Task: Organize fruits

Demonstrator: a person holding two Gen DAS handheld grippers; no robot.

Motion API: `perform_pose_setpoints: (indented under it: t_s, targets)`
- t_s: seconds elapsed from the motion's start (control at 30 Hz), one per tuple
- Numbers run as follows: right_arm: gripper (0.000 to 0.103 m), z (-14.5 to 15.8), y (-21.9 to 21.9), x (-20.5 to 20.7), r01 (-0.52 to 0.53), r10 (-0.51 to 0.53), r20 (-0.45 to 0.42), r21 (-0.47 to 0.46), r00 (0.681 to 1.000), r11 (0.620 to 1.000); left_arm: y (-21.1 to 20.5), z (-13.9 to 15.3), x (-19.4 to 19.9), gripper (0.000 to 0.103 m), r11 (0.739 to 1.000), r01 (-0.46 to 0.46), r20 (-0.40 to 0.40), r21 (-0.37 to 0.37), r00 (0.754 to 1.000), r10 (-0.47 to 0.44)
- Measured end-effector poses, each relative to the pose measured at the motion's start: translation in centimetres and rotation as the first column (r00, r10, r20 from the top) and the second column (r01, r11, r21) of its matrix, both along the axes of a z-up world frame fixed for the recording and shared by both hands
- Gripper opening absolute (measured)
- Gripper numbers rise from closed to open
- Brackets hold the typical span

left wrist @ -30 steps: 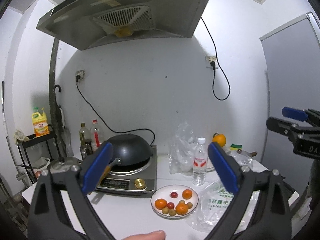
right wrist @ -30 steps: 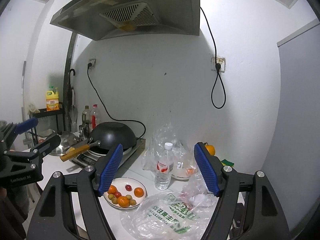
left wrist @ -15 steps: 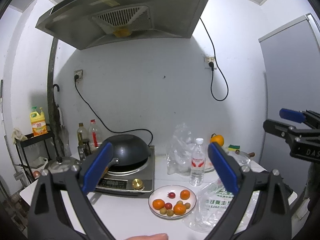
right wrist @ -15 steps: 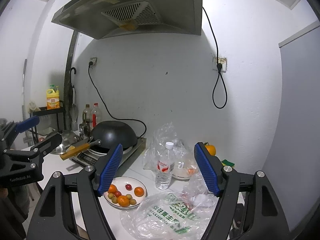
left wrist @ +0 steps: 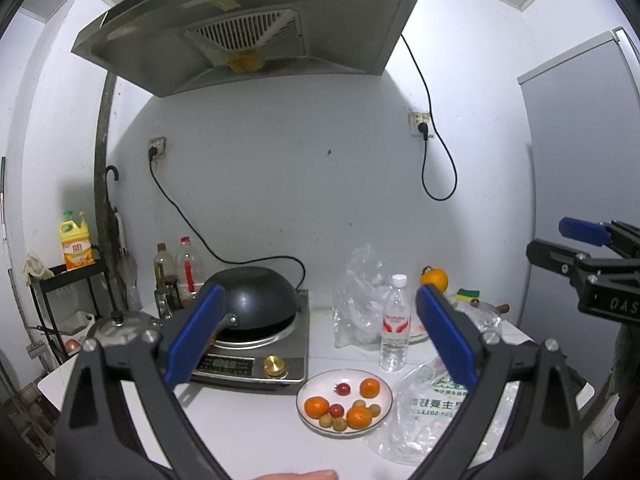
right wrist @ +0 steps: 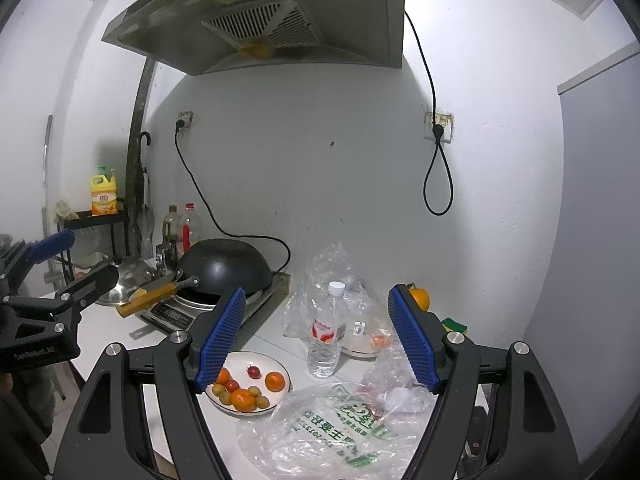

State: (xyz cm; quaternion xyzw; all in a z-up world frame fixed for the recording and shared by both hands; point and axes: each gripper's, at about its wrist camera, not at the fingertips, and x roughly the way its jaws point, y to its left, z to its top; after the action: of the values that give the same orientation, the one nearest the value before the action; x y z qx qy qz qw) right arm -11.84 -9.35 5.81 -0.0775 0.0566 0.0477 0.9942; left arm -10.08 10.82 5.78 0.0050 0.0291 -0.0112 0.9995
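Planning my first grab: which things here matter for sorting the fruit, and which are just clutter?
For the job:
- plate of mixed fruit
- printed plastic bag lying beside the plate
- lone orange at the back
- left gripper and right gripper, both open

Lying about:
- water bottle
- wok on the cooker
- sponge

Both grippers are showing black angular frames with silver screws; the left gripper [left wrist: 316, 338] and right gripper [right wrist: 318, 336] are wearing ribbed blue pads [right wrist: 222, 338].
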Motion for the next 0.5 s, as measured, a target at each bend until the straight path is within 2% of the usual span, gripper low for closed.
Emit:
perform_pose_setpoints:
  t_s: [0.5]
  targets:
    - [0.077,-0.27,-0.17,0.63,0.001,-0.001,-0.004,-0.002,1.0,1.0,0.43,-0.46,0.49,0.098,1.0,0.0,-0.007,0.001,1.0,0.0]
